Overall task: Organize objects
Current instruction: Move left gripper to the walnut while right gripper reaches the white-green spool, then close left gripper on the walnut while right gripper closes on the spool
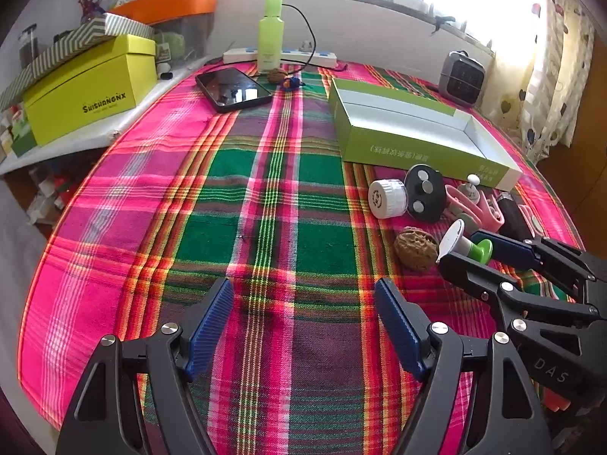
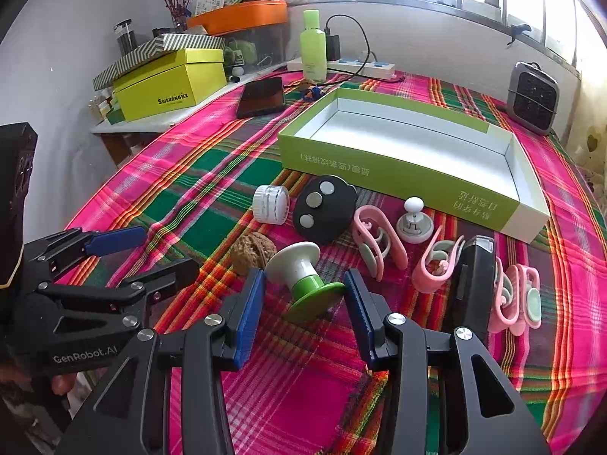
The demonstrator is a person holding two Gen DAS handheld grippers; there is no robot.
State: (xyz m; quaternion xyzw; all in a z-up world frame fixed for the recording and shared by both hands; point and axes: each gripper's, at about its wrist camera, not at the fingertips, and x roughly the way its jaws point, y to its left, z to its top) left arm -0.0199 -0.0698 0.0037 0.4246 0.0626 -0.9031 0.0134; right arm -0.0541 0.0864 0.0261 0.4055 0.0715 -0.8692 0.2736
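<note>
An empty green-and-white box (image 2: 402,144) stands open on the plaid cloth; it also shows in the left wrist view (image 1: 413,129). In front of it lie a white-and-green spool (image 2: 303,276), a walnut (image 2: 252,252), a white jar (image 2: 270,204), a black oval disc (image 2: 324,214), pink clips (image 2: 373,244), a white knob (image 2: 414,222) and a black case (image 2: 474,280). My right gripper (image 2: 303,303) is open, its jaws on either side of the spool's green end, not closed on it. My left gripper (image 1: 303,326) is open and empty over bare cloth, left of the spool (image 1: 464,244).
At the far edge are a phone (image 1: 233,89), a green bottle (image 1: 271,34), a power strip (image 1: 280,57) with a cable, and a second walnut (image 1: 277,75). A small heater (image 2: 533,98) stands at the back right. A yellow box (image 1: 87,91) sits on a side shelf at left.
</note>
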